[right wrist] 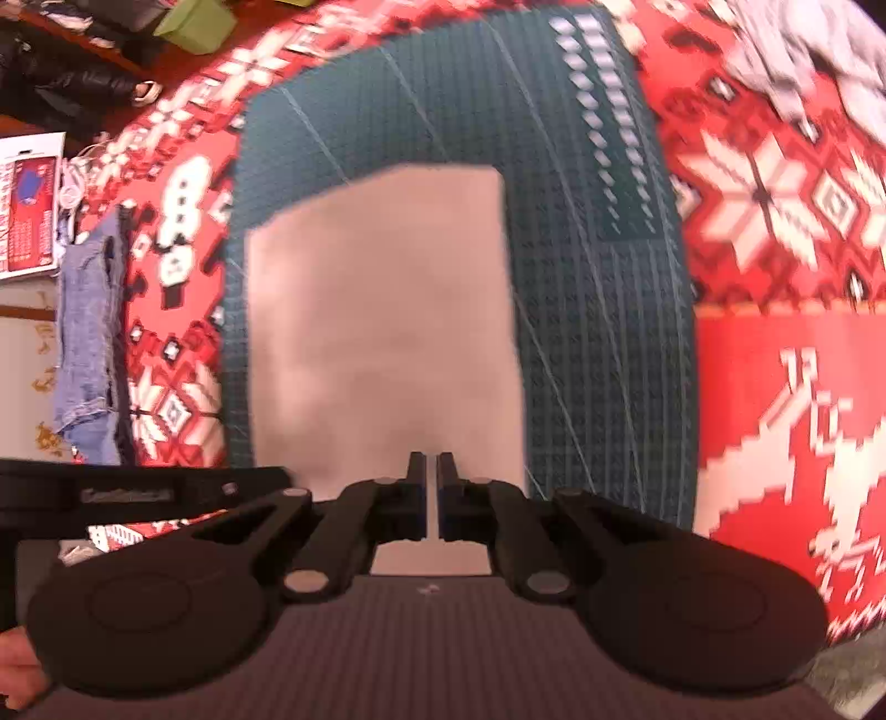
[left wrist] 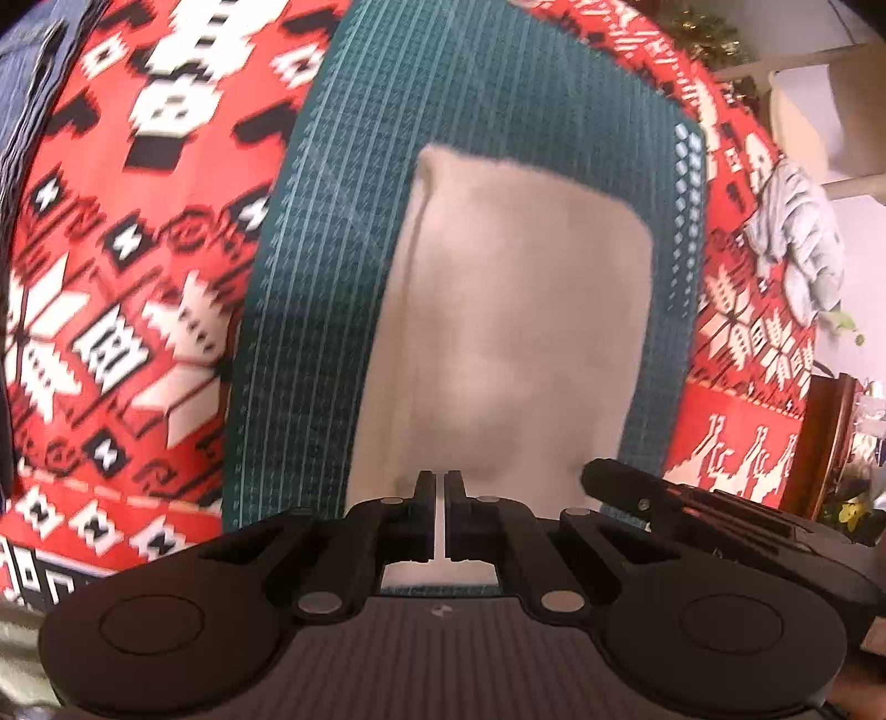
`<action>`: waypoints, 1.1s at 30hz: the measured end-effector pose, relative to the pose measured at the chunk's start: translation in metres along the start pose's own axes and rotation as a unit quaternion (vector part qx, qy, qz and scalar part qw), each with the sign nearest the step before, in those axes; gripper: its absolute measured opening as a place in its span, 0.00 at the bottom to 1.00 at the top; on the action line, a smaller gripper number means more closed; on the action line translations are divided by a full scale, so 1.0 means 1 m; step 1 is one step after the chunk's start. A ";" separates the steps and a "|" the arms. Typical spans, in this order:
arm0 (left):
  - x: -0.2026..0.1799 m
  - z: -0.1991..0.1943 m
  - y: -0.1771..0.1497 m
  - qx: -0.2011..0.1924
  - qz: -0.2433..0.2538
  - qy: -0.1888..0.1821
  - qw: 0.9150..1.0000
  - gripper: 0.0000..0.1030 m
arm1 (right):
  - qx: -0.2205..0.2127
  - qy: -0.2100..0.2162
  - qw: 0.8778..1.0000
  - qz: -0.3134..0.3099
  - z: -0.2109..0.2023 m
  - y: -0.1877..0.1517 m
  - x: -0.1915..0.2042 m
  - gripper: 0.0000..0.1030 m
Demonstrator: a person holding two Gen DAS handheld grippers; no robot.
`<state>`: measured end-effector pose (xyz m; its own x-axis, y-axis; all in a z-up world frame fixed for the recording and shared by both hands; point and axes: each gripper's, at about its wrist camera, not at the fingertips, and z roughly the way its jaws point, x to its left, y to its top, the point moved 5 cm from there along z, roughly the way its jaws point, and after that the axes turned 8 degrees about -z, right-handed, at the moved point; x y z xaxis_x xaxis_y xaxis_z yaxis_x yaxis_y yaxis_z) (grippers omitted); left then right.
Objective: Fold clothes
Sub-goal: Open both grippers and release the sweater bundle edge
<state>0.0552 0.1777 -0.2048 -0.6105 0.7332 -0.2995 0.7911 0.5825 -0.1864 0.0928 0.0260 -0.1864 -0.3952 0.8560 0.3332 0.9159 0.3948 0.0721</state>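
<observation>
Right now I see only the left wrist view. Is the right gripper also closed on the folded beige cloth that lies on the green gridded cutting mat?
Observer: Yes. The right gripper is shut on the near edge of the folded beige cloth.
Operator: Is anything beyond the table on that side?
Observer: A light green box sits past the far left corner.
Operator: Anything else there?
Observer: A red and white printed sheet lies off the table's left edge.

Green cutting mat (left wrist: 343,232) on red patterned tablecloth (left wrist: 138,266); green box (right wrist: 196,22) and printed sheet (right wrist: 27,205) off table.
</observation>
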 end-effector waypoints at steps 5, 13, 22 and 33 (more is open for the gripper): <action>-0.019 0.014 0.010 -0.008 0.030 0.026 0.999 0.02 | 0.006 -0.028 0.999 -0.014 0.012 0.016 0.010 0.03; -0.018 0.024 0.017 0.007 0.023 0.029 0.999 0.03 | 0.028 -0.036 0.999 -0.019 0.036 0.018 0.010 0.00; -0.027 0.007 0.029 0.001 0.021 0.027 0.999 0.02 | 0.005 -0.023 1.000 -0.007 0.017 0.043 0.016 0.03; -0.027 0.015 0.034 0.004 0.008 0.019 1.000 0.03 | 0.009 -0.018 1.000 -0.003 0.024 0.049 0.013 0.02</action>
<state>0.0991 0.1719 -0.2169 -0.5978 0.7560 -0.2665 0.8016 0.5669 -0.1898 0.1305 0.0646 -0.2007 -0.4030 0.8652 0.2983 0.9125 0.4051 0.0578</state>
